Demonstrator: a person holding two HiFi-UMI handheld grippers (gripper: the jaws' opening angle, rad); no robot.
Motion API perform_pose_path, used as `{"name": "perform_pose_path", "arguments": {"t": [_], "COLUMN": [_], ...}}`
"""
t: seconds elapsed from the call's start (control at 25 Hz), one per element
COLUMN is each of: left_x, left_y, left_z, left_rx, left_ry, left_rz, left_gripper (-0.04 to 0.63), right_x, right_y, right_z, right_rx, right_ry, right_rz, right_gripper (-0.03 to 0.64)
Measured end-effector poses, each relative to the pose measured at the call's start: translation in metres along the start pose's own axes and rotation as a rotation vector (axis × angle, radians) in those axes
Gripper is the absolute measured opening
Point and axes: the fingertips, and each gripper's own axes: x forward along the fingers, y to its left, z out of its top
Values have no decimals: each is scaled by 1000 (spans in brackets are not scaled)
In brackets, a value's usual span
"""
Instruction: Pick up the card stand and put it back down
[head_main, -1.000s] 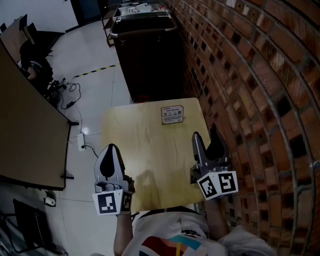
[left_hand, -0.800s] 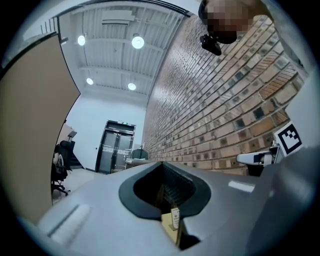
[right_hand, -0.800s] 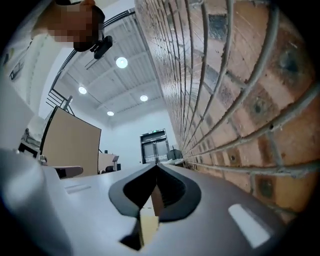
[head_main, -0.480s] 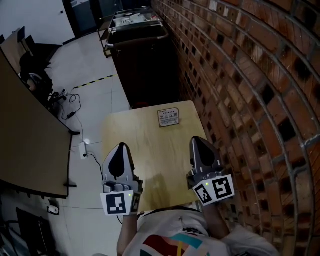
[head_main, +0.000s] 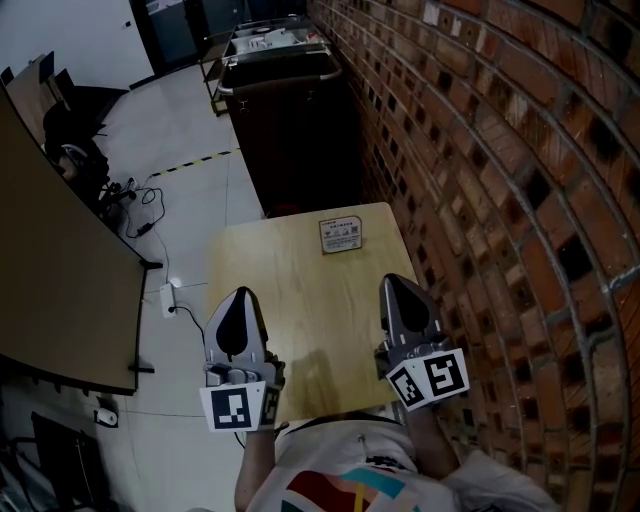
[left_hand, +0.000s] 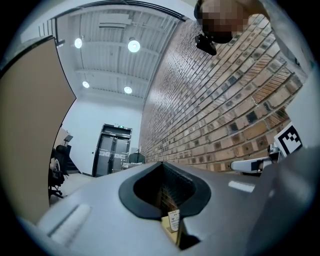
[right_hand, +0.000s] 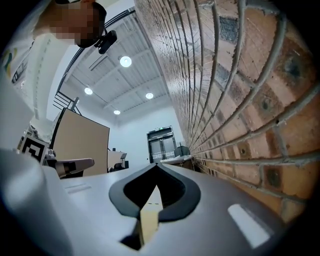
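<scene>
Both closed and empty, left gripper (head_main: 240, 300) and right gripper (head_main: 395, 290) hung at the table's (head_main: 290, 290) near edge.
Head view alone showed the card stand (head_main: 341, 234) whole at the far edge, a dark cart (head_main: 290, 110) beyond.

1 table (head_main: 290, 290), 1 card stand (head_main: 342, 234), 2 grippers (head_main: 240, 300) (head_main: 395, 286).
</scene>
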Motion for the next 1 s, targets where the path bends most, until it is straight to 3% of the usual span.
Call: {"name": "perform_pose_path", "arguments": {"t": [1.0], "left_x": [-1], "left_y": [0], "left_z": [-5], "left_rx": [-1], "left_ry": [18], "left_rz": [1], "left_gripper": [5], "right_x": [3], "right_y": [5], "right_z": [-10], "right_rx": [-49], "right_ry": [57], "right_rz": [19], "right_gripper": [0]}}
